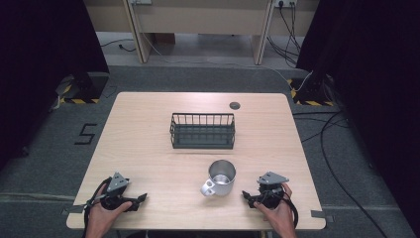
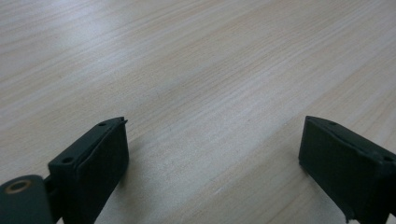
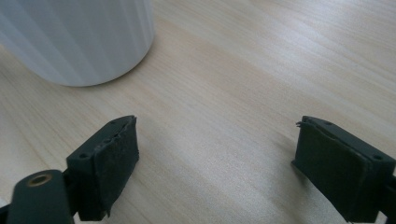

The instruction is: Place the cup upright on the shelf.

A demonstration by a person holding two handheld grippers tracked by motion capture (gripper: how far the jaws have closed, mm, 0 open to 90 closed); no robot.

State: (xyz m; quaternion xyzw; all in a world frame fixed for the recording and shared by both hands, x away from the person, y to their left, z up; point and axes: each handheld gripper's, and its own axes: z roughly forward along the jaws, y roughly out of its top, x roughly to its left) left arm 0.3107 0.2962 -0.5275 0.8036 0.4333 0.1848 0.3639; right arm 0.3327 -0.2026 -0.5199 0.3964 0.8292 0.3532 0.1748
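Reaching carelessly risked tipping the metal mug [image 1: 221, 178] at lower centre; the right gripper [image 1: 251, 197] and left gripper [image 1: 138, 200] stood released, grasping nothing.

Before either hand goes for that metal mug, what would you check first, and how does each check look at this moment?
1. Right gripper jaws open: ok, wide apart in the right gripper view.
2. Left gripper jaws open: ok, nothing between them.
3. Mug upright on the table: ok.
4. Mug handle reachable: ok, it points toward the person's edge.
5. Basket free of other things: ok, it looks empty.
6. Anything inside the mug: cannot tell.
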